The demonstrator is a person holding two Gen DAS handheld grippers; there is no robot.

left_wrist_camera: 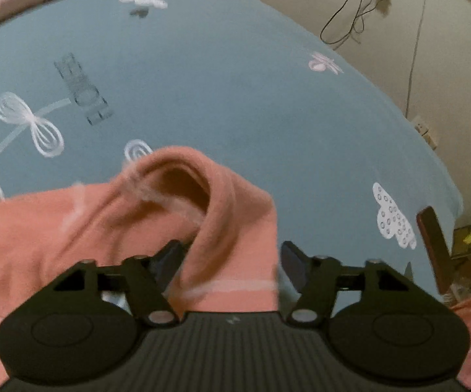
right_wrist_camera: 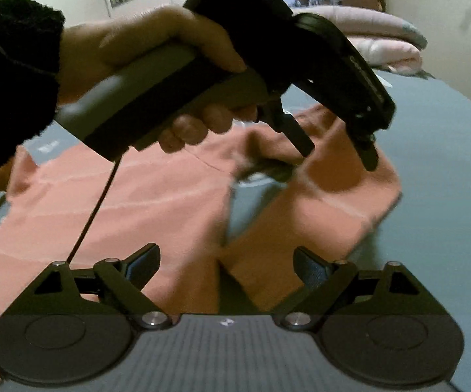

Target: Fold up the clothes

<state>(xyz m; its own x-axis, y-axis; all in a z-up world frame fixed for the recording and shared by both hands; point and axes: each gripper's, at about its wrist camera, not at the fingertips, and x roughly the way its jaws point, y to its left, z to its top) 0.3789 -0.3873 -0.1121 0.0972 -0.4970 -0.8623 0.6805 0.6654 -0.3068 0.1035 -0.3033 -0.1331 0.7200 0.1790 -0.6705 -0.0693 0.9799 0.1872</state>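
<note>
Blue bedsheet (left_wrist_camera: 219, 81) printed with white bows and clouds covers the bed that carries the garment; pale walls, a trailing black cable (left_wrist_camera: 349, 16) and a folded pink quilt (right_wrist_camera: 382, 45) lie beyond it. Spread across the sheet is a salmon-pink garment (right_wrist_camera: 137, 202) with thin pale stripes.

Left wrist view: the left tongs (left_wrist_camera: 232, 261) stand partly spread, with a raised fold of the pink garment (left_wrist_camera: 228, 228) between the two fingers. One finger (left_wrist_camera: 170, 254) lies against the cloth, the other (left_wrist_camera: 295, 261) stands just clear of it, so the fabric is not pinched.

Right wrist view: the right tongs (right_wrist_camera: 225, 268) are spread wide above the garment, nothing between their fingers. Ahead of them a hand (right_wrist_camera: 157, 49) in a dark fuzzy sleeve (right_wrist_camera: 13, 75) grips the handle of the left device, whose fingers (right_wrist_camera: 300, 137) point down at the bunched cloth near the garment's far edge.
</note>
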